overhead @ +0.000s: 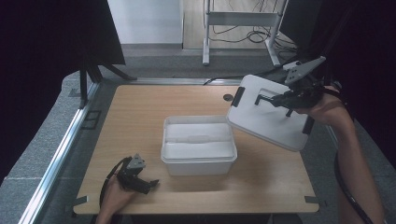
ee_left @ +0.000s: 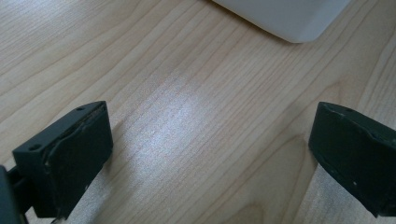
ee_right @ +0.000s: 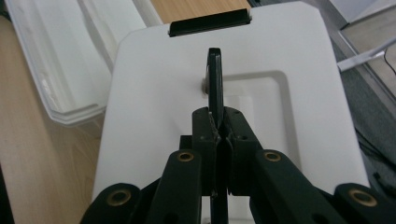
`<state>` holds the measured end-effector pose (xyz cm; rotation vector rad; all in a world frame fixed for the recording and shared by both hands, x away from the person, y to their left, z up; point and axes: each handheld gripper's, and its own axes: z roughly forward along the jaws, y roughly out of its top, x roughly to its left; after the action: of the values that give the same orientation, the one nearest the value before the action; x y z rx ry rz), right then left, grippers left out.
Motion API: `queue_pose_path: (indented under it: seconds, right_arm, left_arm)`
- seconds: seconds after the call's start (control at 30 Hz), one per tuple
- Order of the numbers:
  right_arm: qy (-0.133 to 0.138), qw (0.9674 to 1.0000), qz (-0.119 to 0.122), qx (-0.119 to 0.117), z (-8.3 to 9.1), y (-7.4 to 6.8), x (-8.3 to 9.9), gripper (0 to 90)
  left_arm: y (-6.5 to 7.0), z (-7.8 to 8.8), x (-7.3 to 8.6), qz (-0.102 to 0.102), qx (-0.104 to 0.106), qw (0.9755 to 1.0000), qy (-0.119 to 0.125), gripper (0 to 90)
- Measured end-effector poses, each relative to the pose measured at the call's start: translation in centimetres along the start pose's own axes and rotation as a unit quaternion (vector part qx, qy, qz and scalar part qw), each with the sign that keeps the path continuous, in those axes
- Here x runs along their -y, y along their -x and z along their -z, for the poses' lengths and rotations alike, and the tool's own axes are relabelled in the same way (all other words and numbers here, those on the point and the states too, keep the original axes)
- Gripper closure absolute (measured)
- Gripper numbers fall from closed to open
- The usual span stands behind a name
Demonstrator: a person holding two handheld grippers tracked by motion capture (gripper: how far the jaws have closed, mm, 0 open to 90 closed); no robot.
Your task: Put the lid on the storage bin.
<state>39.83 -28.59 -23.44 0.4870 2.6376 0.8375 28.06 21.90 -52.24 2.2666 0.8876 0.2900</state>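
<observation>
An open white plastic box (overhead: 198, 167) stands in the middle of the wooden table (overhead: 140, 116), with pale contents I cannot make out. Its white lid (overhead: 261, 123) hangs tilted in the air to the right of the box and above it. My right gripper (overhead: 284, 99) is shut on the lid's thin black handle (ee_right: 215, 79); in the right gripper view the jaws (ee_right: 219, 128) pinch that handle over the lid (ee_right: 154, 93). My left gripper (overhead: 150, 183) rests open on the table at the front left, nothing between its jaws (ee_left: 210, 154). A corner of the box (ee_left: 285, 18) lies ahead of it.
Black latches sit on the lid's ends (overhead: 238, 95) (overhead: 308, 124). A round cable hole (overhead: 228, 97) is near the table's far edge. Beyond the table stand a metal frame (overhead: 238, 18) and loose cables on the floor. Bare wood surrounds the box.
</observation>
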Motion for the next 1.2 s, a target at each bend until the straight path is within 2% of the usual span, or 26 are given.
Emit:
queue_pose_path:
  seconds: [0.17, 0.37, 0.57, 0.7, 0.83, 1.03, 1.2]
  right_arm:
    - [0.014, 0.9992, 0.029, -0.026, -0.4, -0.8, -2.1, 84.5]
    - [0.023, 0.9954, 0.070, -0.062, -2.1, -2.0, -4.6, 84.5]
    - [0.031, 0.9892, 0.104, -0.098, -4.6, -3.4, -7.4, 84.5]
    - [0.042, 0.9841, 0.120, -0.123, -6.5, -4.6, -9.1, 84.5]
    - [0.049, 0.9777, 0.138, -0.150, -8.8, -5.8, -10.7, 84.5]
    - [0.042, 0.9699, 0.153, -0.185, -12.5, -7.4, -11.8, 84.5]
    - [0.029, 0.9661, 0.149, -0.209, -15.5, -8.0, -11.3, 84.5]
  left_arm:
    - [0.0, 0.0, 0.0, 0.000, 0.001, 1.0000, 0.000, 0.0]
    - [0.0, 0.0, 0.0, 0.001, 0.001, 1.0000, 0.001, 0.0]
    - [0.0, 0.0, 0.0, 0.000, 0.001, 1.0000, 0.001, 0.0]
    - [0.0, 0.0, 0.0, -0.001, 0.002, 1.0000, 0.001, 0.0]
    - [0.0, 0.0, 0.0, -0.002, 0.002, 1.0000, 0.001, 0.0]
    - [0.0, 0.0, 0.0, -0.003, 0.004, 1.0000, 0.001, 0.0]
    - [0.1, 0.0, 0.0, -0.004, 0.005, 1.0000, 0.001, 0.1]
